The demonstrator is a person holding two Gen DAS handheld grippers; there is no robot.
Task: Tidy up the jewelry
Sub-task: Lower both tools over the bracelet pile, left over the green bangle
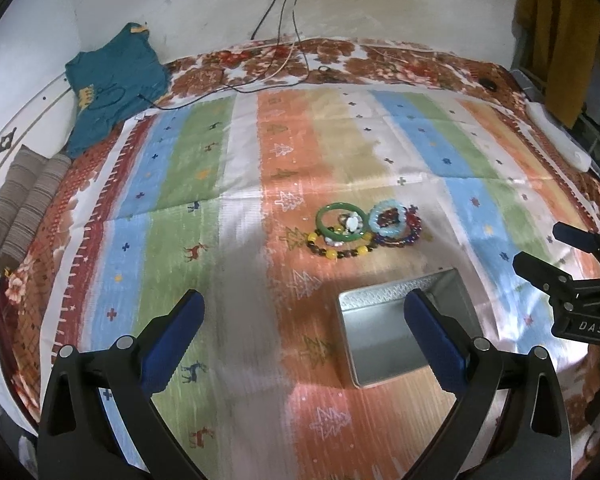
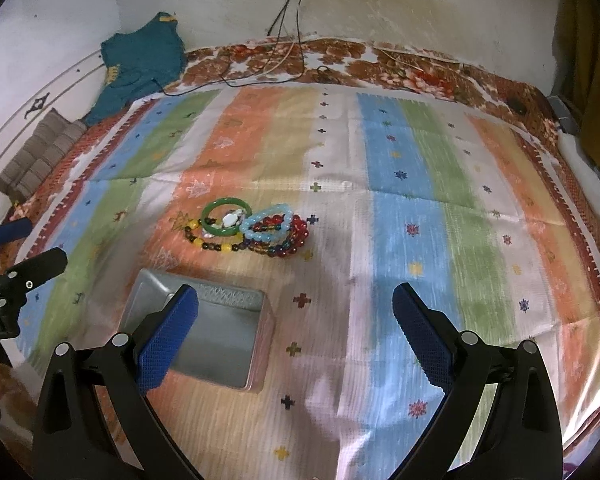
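Lying open on the striped cloth [image 1: 240,184], the metal tin [image 2: 220,344] holds nothing; bracelets [image 2: 256,232] sit just beyond it. Left gripper [image 1: 300,328] and right gripper [image 2: 296,324] are both spread wide, holding nothing.

Both wrist views look forward and down over the bed [image 1: 260,160], near, sharing the bracelet pile [image 2: 252,228] and tin [image 1: 384,336].

A cluster of beaded bracelets and a green bangle [image 1: 342,222] lies on the striped patterned cloth [image 1: 240,200] covering the bed. The open rectangular metal tin [image 1: 384,340] sits just in front of it. A folded teal garment [image 1: 116,80] lies at the far left corner, against the wall.
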